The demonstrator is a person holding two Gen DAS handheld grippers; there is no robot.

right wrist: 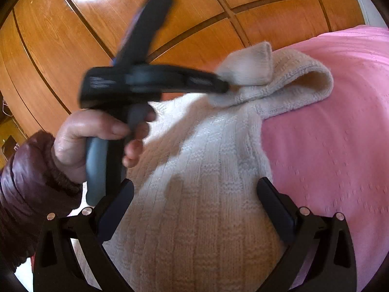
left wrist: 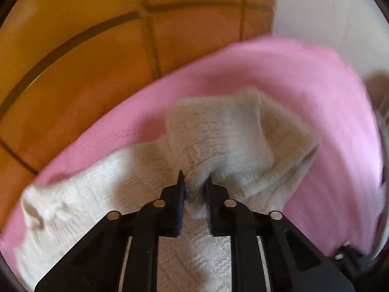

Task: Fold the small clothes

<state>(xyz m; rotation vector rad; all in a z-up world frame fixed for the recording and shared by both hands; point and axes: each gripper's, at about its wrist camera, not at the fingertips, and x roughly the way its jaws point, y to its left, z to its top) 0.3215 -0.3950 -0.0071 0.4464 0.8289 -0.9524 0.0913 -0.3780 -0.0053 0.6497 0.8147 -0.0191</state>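
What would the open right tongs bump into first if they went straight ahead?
Probably the cream knit sweater lying right between and ahead of the right tongs, though how far below it lies is unclear.

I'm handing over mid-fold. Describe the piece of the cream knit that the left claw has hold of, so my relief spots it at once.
Start at the pink bedspread in front of the wooden wardrobe doors. A cream knit garment lies across it. The left claw pinches its narrow sleeve end, lifted and doubled back; unlike the flat ribbed body, it stands up, greyish.
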